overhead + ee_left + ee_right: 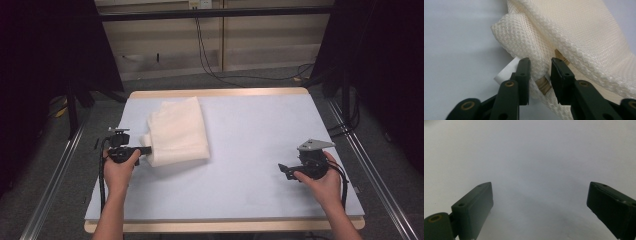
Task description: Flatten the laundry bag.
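Note:
A folded cream mesh cloth (177,132) lies on the left half of the pale blue table (250,135). My left gripper (149,150) reaches in level from the left at the cloth's near left corner. In the left gripper view the cloth (574,32) bulges into a rolled fold, and the left gripper (540,67) has both pads pressed on that fold. A tan strap (543,85) and a white tag (506,72) poke out by the jaws. My right gripper (282,170) rests at the right of the table, and in its own view it (540,195) stands open over bare surface.
The table has a wooden rim (220,92) at the far edge. Metal rails (370,165) run along both sides on the floor. Black cables (210,60) hang at the back wall. Dark curtains flank the table.

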Tool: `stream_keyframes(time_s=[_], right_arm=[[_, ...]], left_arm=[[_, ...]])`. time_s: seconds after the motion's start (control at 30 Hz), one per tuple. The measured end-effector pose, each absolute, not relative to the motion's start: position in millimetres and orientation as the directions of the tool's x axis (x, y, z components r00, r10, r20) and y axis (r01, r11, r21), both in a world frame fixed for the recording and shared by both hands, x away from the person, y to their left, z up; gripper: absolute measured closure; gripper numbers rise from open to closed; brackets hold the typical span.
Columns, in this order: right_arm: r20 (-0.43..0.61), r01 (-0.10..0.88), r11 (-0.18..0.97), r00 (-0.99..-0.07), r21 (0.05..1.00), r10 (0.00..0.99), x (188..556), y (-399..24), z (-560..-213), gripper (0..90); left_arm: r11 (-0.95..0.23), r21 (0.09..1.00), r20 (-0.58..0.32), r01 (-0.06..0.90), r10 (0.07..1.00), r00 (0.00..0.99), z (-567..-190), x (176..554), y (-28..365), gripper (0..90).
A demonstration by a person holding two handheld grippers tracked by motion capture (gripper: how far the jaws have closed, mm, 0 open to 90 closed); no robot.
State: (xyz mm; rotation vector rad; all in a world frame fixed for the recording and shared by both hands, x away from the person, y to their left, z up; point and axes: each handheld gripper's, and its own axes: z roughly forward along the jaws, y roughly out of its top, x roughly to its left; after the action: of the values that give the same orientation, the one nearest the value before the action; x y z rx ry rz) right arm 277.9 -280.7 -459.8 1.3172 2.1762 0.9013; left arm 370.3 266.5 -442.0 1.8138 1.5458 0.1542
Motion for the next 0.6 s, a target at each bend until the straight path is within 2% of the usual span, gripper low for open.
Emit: stream_keyframes(time_s=[0.23, 0.6], right_arm=[[-0.032, 0.611, 0.332, -0.448, 0.718, 0.894, 278.1, -280.4, -459.7, 6.4], [-0.036, 0.609, 0.337, -0.451, 0.718, 0.892, 278.0, -281.7, -459.1, 6.3]], left_arm=[[-0.003, 0.577, -0.363, 0.817, 0.895, 0.259, -437.0, 373.5, 263.3, 81.5], [-0.017, 0.585, -0.368, 0.811, 0.886, 0.283, -419.1, 376.1, 257.6, 84.4]])
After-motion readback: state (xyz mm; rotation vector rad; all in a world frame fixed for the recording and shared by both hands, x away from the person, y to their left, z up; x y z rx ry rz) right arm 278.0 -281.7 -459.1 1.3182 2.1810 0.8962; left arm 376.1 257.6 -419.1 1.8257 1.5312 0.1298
